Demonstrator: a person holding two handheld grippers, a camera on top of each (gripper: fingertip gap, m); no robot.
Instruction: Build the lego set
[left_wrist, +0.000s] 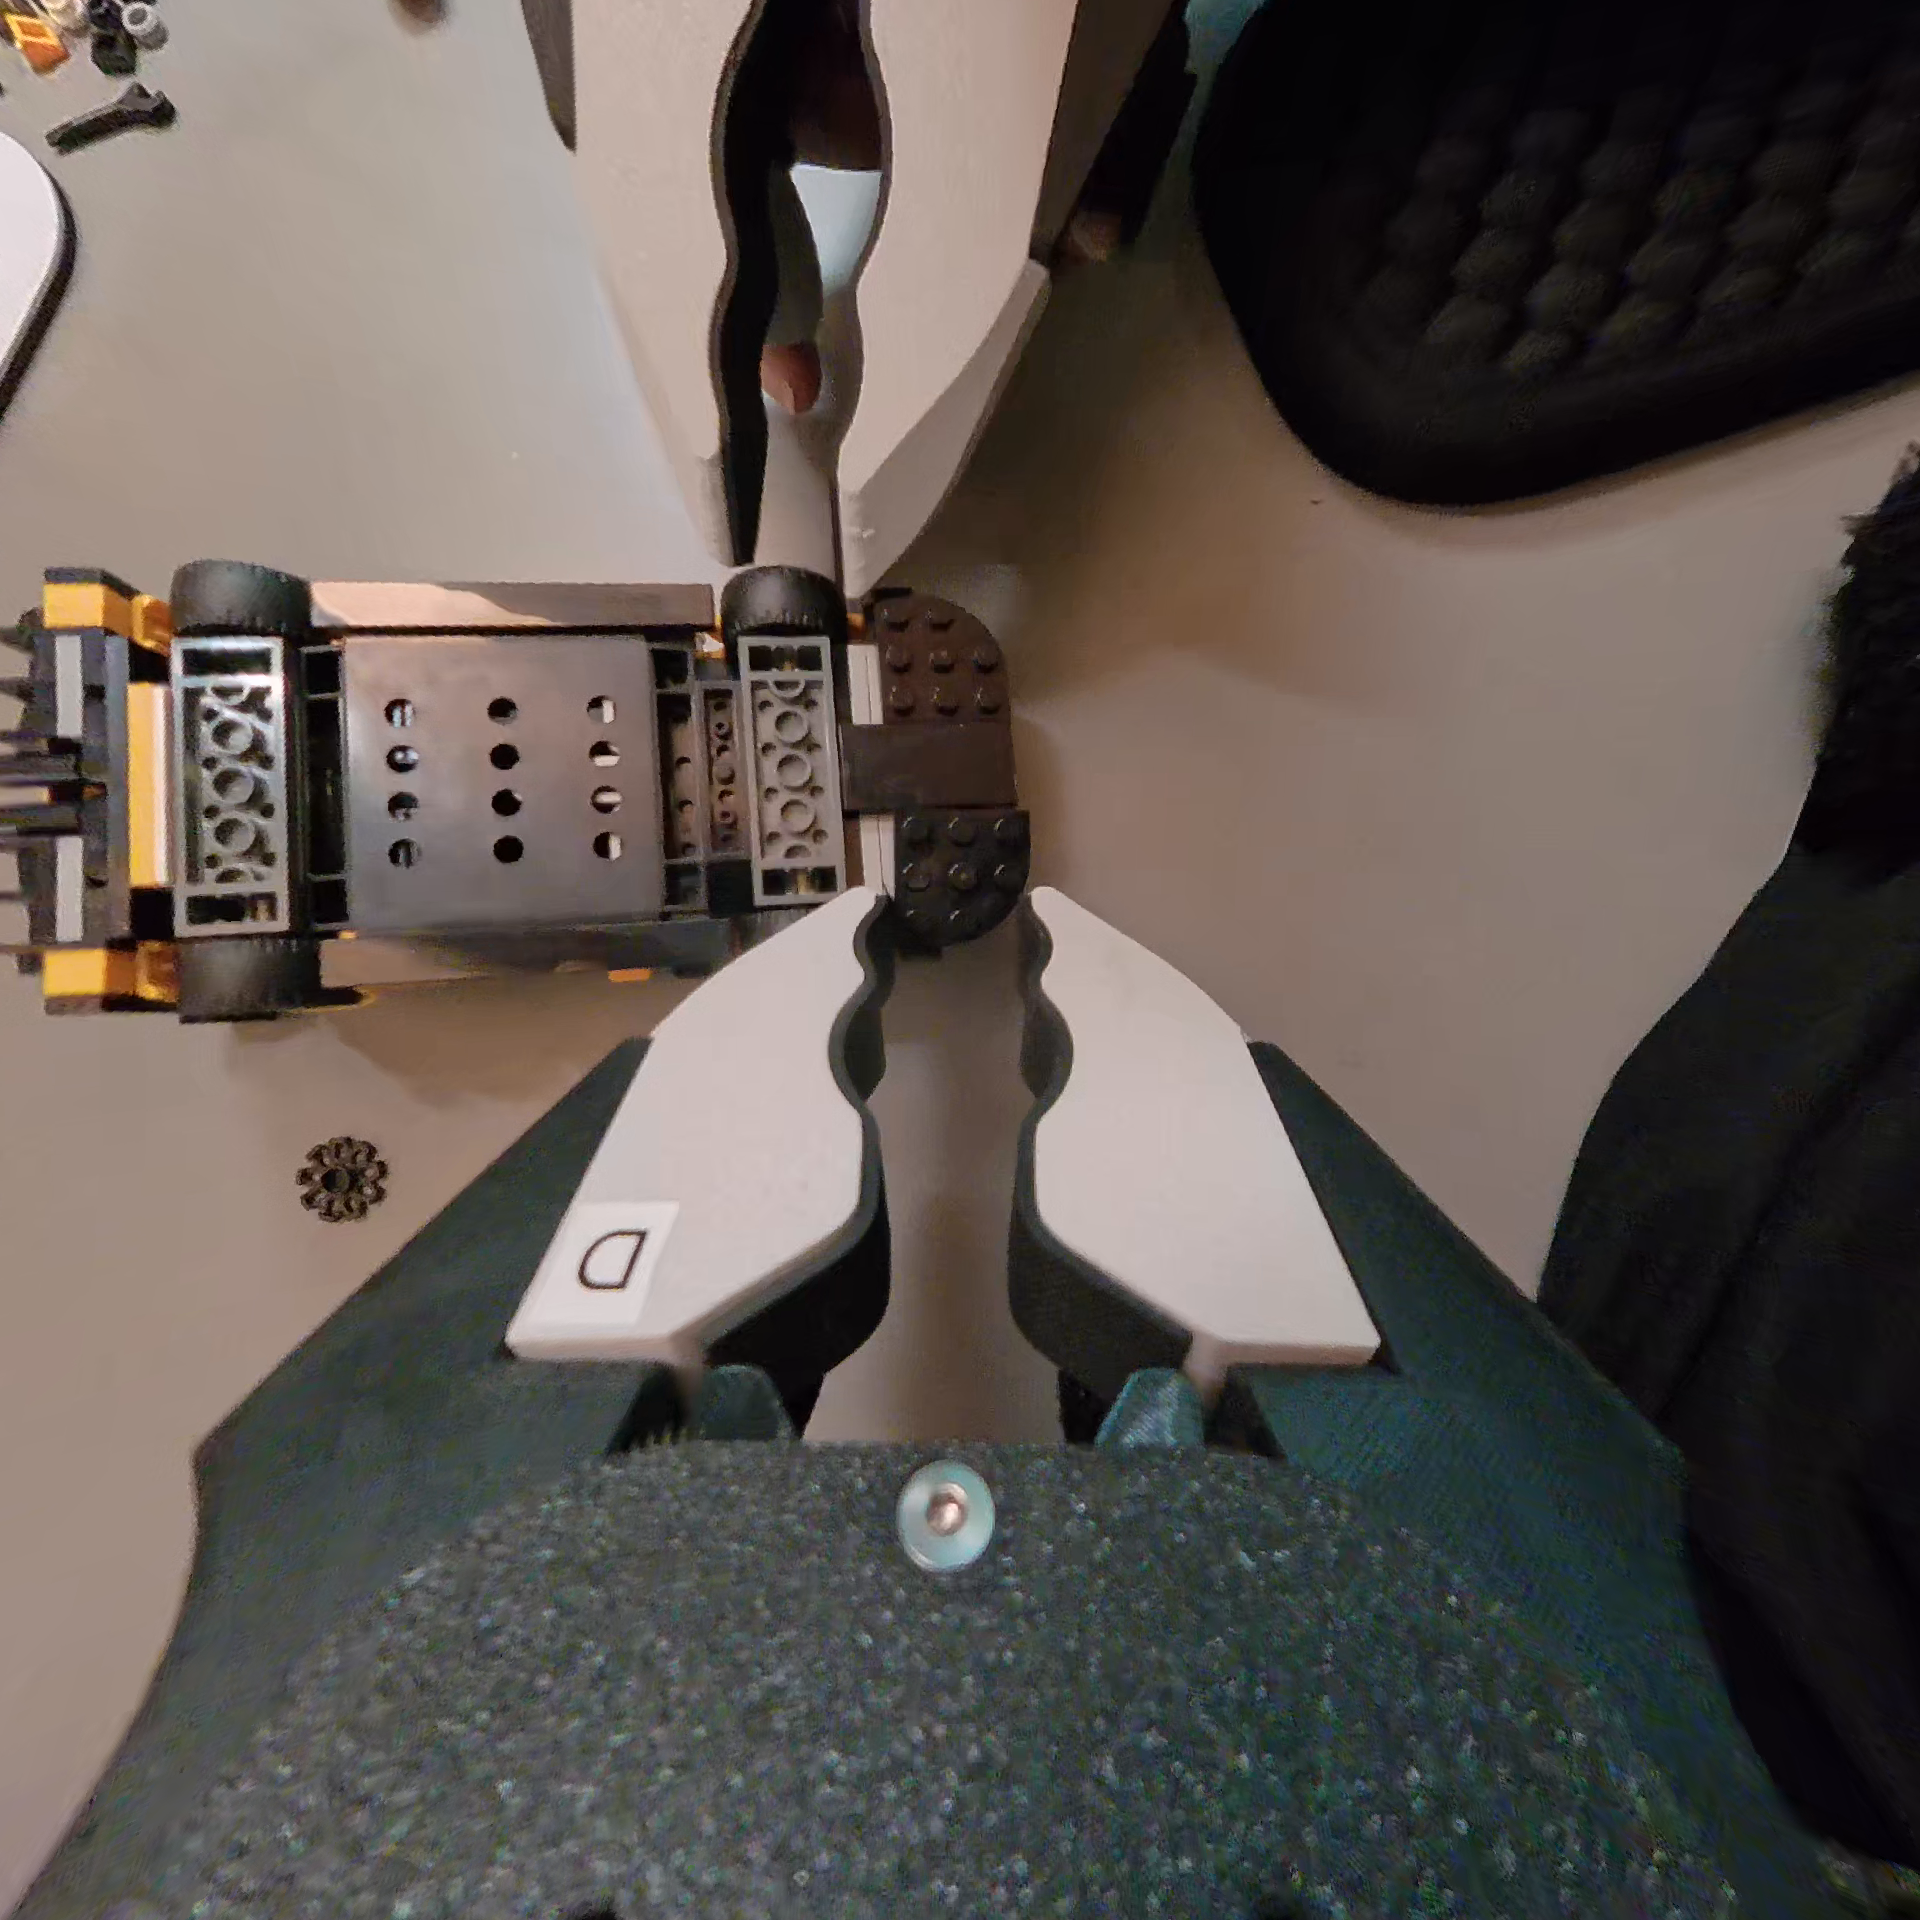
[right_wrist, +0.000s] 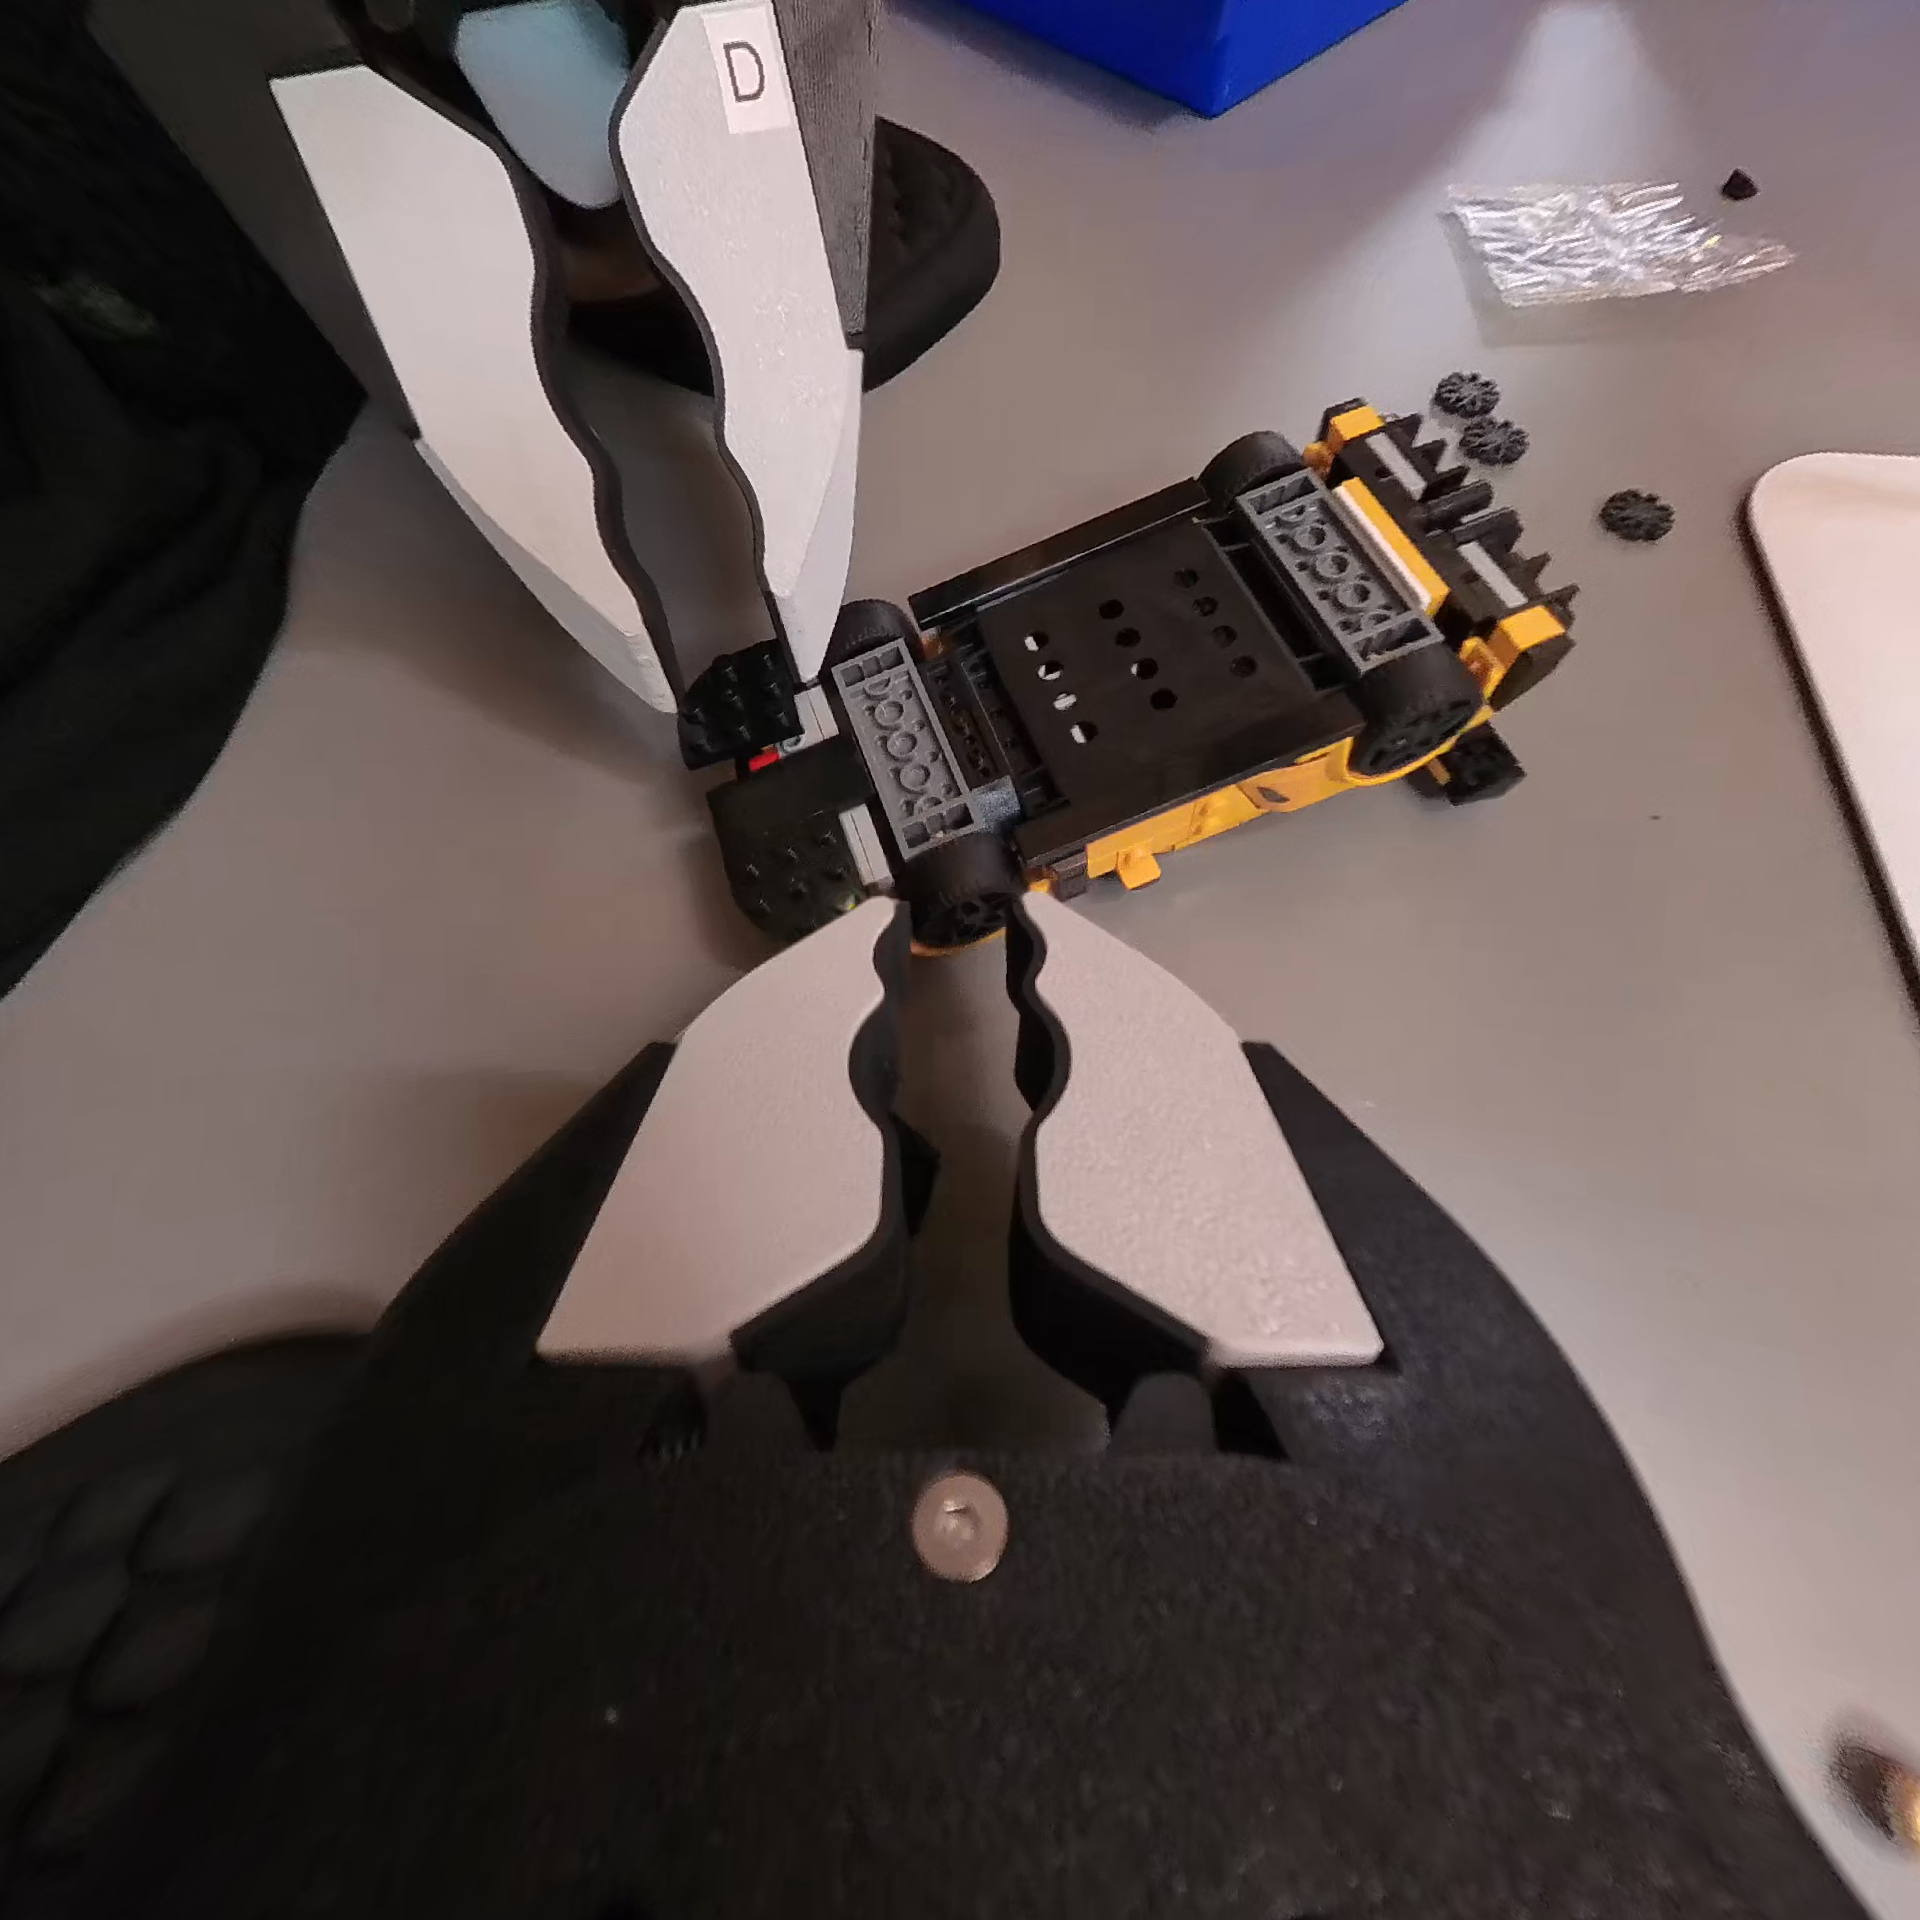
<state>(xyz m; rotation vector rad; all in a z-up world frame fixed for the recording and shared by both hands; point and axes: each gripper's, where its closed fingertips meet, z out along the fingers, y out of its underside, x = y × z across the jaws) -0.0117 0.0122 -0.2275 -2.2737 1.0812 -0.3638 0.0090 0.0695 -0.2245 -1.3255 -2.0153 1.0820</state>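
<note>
A yellow and black lego car (left_wrist: 499, 779) lies upside down on the grey table, its grey axle plates and black chassis facing up; it also shows in the right wrist view (right_wrist: 1143, 675). My left gripper (left_wrist: 961, 904) is closed on the black rounded plate (left_wrist: 961, 873) at the car's end. It enters the right wrist view from the top (right_wrist: 743, 665). My right gripper (right_wrist: 956, 914) is closed on the black wheel (right_wrist: 966, 899) beside that plate, on the opposite side. It reaches in from the top of the left wrist view (left_wrist: 795, 561).
Small black gear-like rims lie loose (left_wrist: 341, 1179), several near the car's far end (right_wrist: 1636, 514). A clear plastic bag (right_wrist: 1610, 239), a blue box (right_wrist: 1195, 42) and a white tray (right_wrist: 1849, 665) sit beyond. Loose pieces (left_wrist: 94, 62) lie far left. A black seat cushion (left_wrist: 1558, 239) lies past the table edge. Some 7 centimeters of space lies between my two pairs of fingers.
</note>
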